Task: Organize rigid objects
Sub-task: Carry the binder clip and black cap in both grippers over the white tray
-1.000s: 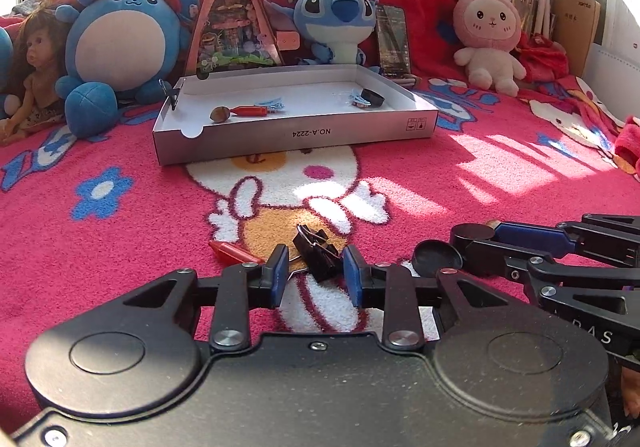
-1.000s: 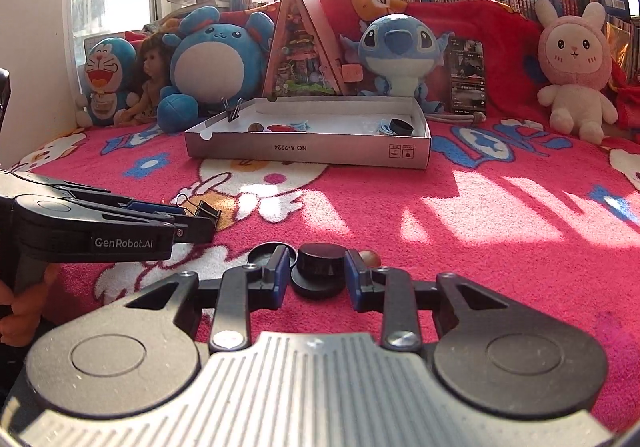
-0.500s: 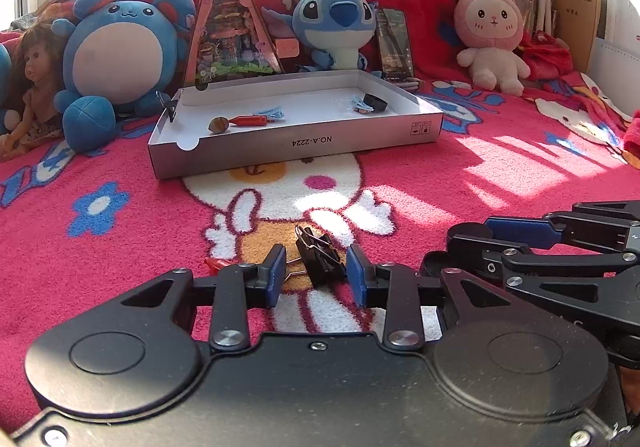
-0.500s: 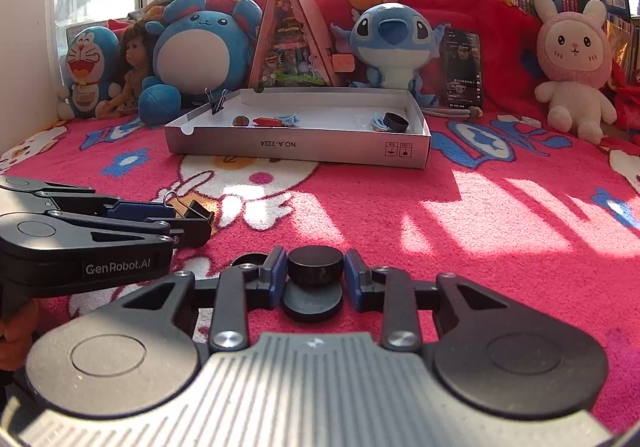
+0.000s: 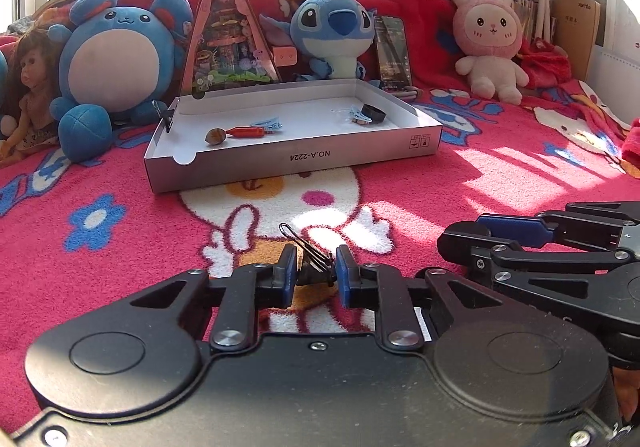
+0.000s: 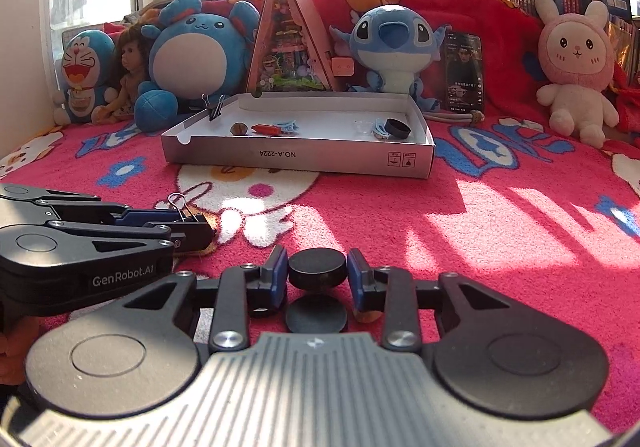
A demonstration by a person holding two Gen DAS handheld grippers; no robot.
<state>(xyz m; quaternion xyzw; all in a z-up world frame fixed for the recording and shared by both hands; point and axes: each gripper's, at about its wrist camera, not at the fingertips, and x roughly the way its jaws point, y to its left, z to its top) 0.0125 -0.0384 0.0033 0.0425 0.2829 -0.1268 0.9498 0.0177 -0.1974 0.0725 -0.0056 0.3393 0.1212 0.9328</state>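
Left gripper (image 5: 316, 273): jaws have just been closing and now pinch the black binder clip (image 5: 314, 263); clip raised off the blanket, wire handles pointing up and away.
Right gripper (image 6: 318, 274): narrow, holding a black round cap (image 6: 318, 269) edge to edge, clear of the blanket.
Remaining near right gripper: a second black disc (image 6: 316, 313) lies flat directly below the held cap; a small brown item at the right finger, partly hidden.
Box (image 6: 296, 161): well ahead of both grippers, open top, shallow.
Done so far: box already contains a clip on its left wall (image 6: 214, 107), a brown nut-like piece (image 6: 239, 128), a red cylinder (image 6: 266, 129), light blue clips and a black ring (image 6: 397, 128).
Left to do, judged: carry both held items into the box, then the disc.
Materials: clip is folded sheet metal with wire loops; cap is matte, hard, short-cylindrical; box is smooth grey card.
Surface: bed blanket (image 6: 480, 207), red fleece, soft pile.
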